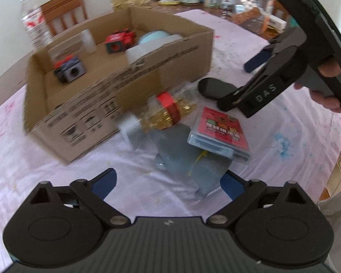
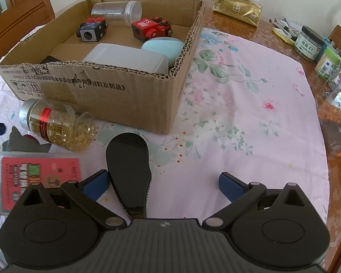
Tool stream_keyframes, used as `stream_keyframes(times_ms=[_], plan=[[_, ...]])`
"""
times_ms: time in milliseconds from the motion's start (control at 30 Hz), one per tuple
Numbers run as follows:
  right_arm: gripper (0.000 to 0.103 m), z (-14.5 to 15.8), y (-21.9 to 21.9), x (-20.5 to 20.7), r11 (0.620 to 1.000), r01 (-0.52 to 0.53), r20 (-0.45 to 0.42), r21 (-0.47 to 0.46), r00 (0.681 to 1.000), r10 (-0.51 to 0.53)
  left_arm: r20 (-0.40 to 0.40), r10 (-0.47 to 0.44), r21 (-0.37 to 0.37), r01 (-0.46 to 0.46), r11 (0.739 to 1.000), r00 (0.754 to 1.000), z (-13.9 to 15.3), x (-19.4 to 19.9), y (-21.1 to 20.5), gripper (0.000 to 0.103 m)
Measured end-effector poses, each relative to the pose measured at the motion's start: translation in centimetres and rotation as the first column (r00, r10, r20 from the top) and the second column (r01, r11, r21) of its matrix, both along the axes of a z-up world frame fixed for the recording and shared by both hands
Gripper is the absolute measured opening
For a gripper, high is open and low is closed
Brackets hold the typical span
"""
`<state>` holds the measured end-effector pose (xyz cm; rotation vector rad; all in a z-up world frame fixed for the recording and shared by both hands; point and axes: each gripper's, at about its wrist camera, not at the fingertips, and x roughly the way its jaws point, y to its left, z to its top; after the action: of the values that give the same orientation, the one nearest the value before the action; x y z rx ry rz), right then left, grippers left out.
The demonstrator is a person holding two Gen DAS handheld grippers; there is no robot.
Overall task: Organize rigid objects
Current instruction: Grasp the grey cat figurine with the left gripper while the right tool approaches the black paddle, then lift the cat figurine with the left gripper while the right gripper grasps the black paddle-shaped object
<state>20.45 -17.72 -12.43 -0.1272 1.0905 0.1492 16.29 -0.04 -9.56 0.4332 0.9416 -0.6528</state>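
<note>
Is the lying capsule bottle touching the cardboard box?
Cannot tell. In the right wrist view the capsule bottle lies close against the cardboard box wall, but neither contact nor gap shows plainly.

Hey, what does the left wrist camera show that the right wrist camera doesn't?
Only the left wrist view shows the right tool from outside, with the hand holding it, and its own left tool open over a grey bag.

Only the right wrist view shows the gold tissue pack and the right tool open around the black paddle-shaped object.

Both show the cardboard box, the capsule bottle lying beside it and the red card case.
</note>
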Motion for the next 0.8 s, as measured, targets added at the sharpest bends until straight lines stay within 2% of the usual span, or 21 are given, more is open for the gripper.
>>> stream_keyframes(times_ms=[167,333,533,567,800], plan=[[0.103,0.1,-0.5,0.0,1.0,0.002,-0.013,-0.002,1.0,-0.002,-0.005,-0.058,-0.01,0.058,0.998,0.998,-0.1,0.3,-0.8,0.09],[0.103,0.1,-2.5,-0.6,0.998,0.064,-0.017,-0.005,0.998,-0.065,-0.019,-0.102,-0.025,0.102,0.994,0.995,-0.4,0.7,-1.2,0.086],[0.103,0.1,-3.9,-0.9,0.993,0.115,-0.017,-0.007,0.993,-0.115,-0.039,-0.156,-0.067,0.153,0.986,0.987,-0.7,1.1,-1.7,0.073],[0.103,0.1,-3.9,-0.9,0.993,0.121,-0.018,-0.008,0.992,-0.121,-0.044,-0.162,-0.074,0.158,0.985,0.986,-0.7,1.1,-1.7,0.068],[0.103,0.2,-4.2,-0.8,0.987,0.158,-0.01,-0.011,0.987,-0.158,-0.051,-0.13,-0.081,0.126,0.989,0.99,-0.6,0.8,-1.0,0.067]])
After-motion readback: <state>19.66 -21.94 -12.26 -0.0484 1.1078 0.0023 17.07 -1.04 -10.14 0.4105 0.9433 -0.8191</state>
